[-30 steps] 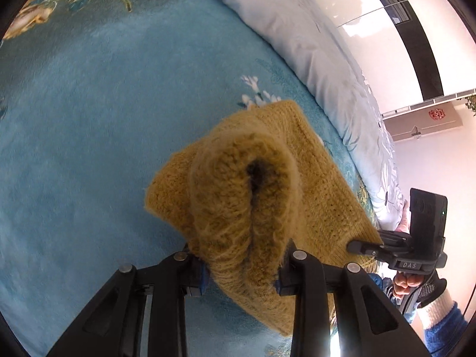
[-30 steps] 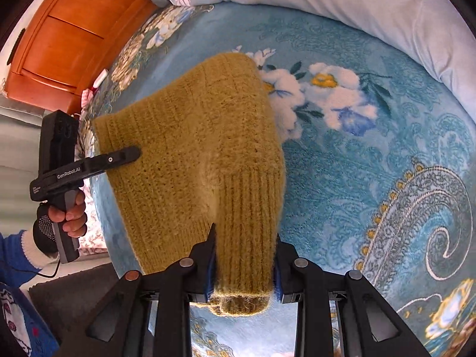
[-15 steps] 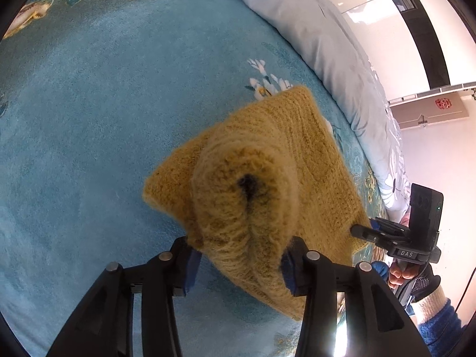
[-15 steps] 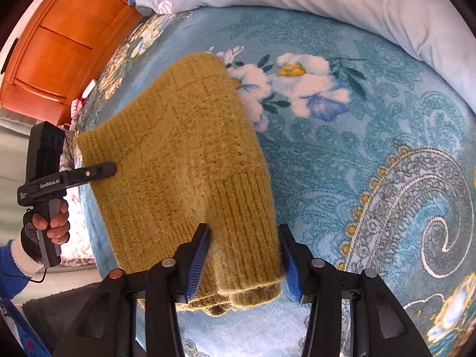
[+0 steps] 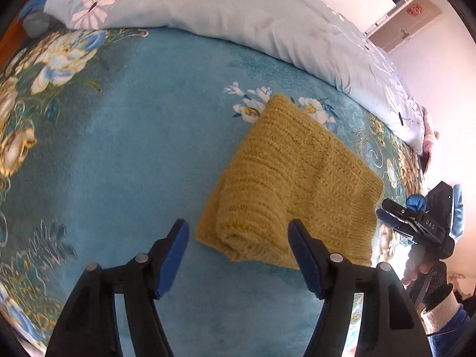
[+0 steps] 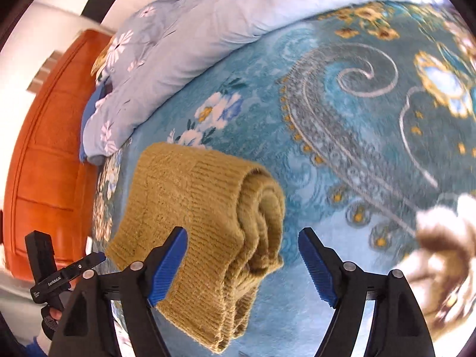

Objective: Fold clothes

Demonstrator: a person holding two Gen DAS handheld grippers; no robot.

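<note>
Garment: a mustard knitted sweater [image 5: 291, 196], folded into a thick bundle, lies on the bed near its front edge; in the left wrist view it sits at about 3 o'clock of centre.
Left gripper [image 5: 238, 258]: released, jaws opening, blue pads clear of the knit; the bundle's rolled end shows in the gap beyond them, not pressed.
Right gripper [image 6: 242, 263]: also released and opening; the sweater [image 6: 205, 223] overlaps the left pad in the picture, but neither pad squeezes it.
Stage: judged, the fold is laid down and let go; what remains is tidying or moving on to the next piece.
Risk, unrolling: the layered end at 5 o'clock of the right wrist view looks loose and springy, so it may relax and spread once nothing holds it.
Risk, snagging: fuzzy yarn so near the ribbed pads could catch and drag a layer if a gripper pulls away low.
Risk, edge: the bundle's lower corner lies close to the bed's rim, where a nudge could tip it off.
Surface: a plush teal bedspread [image 5: 134, 148] with flowers and gold scrolls, soft and uneven.
Room: a pale blue floral quilt [image 5: 238, 15] bunched along the far side at 12 o'clock, an orange wooden headboard [image 6: 44, 163] at 9 o'clock, white walls.
</note>
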